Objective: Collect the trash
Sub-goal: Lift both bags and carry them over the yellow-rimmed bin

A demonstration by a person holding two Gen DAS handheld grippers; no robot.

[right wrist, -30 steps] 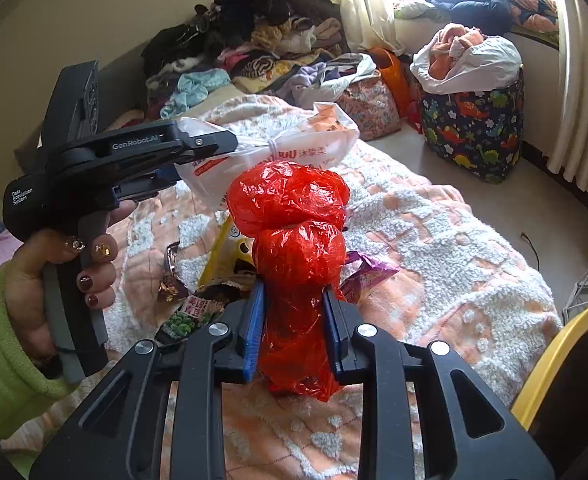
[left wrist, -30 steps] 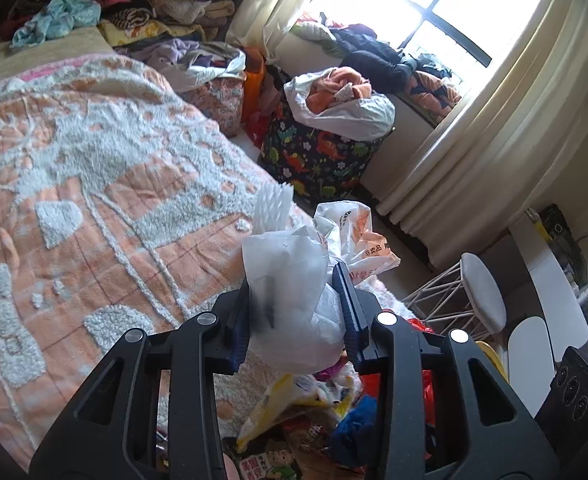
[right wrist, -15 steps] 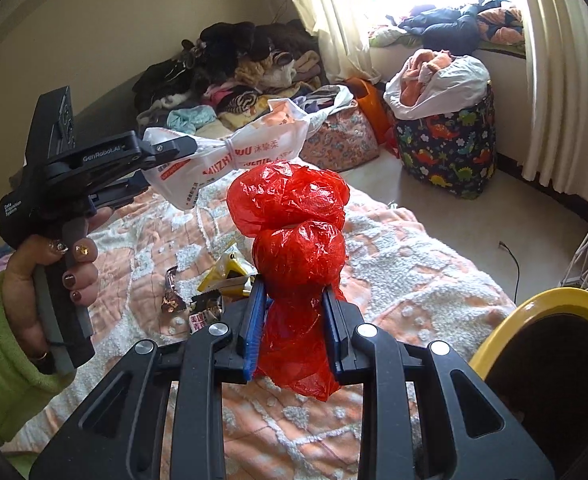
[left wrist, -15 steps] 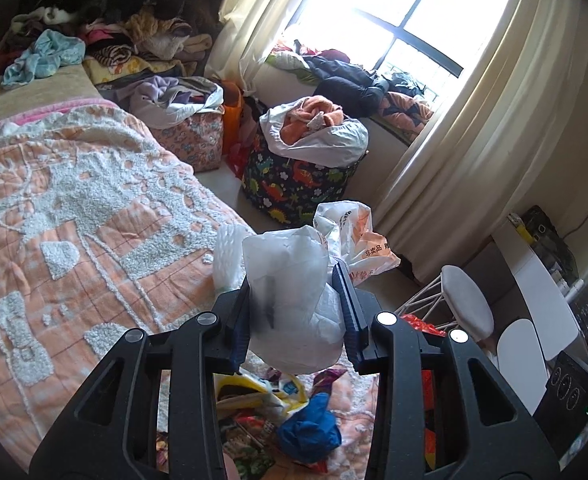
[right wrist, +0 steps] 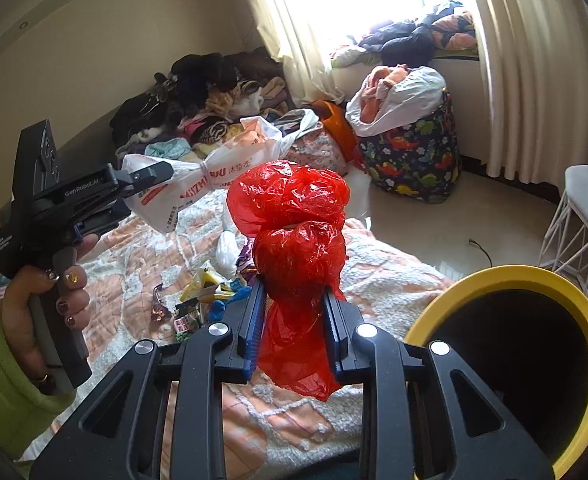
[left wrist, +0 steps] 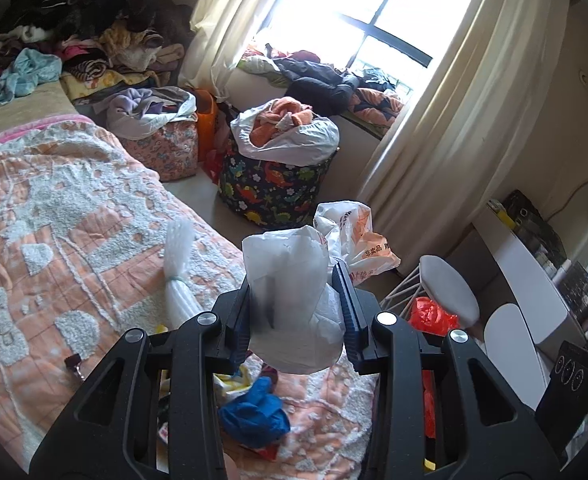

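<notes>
- White plastic bag (right wrist: 209, 176) is showing red lettering "MIZH..UU" followed by Chinese characters; smaller print on it is too fine to read.
- Same bag in left wrist view (left wrist: 354, 240) is showing dark Chinese characters "非卖品" on an orange patch.
- Left gripper (right wrist: 133, 178) body is carrying white "GenRobot.AI" lettering; a small label lower down is reading "Data Collection System", only partly legible.

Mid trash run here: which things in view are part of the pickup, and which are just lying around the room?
Job:
- red bag, clamped in right gripper
- white bag, clamped in left gripper
- yellow-rimmed bin
- wrappers on the bed
- blue scrap

Lying about:
- dinosaur-print hamper
- clothes pile
- white stool
- bedspread
</notes>
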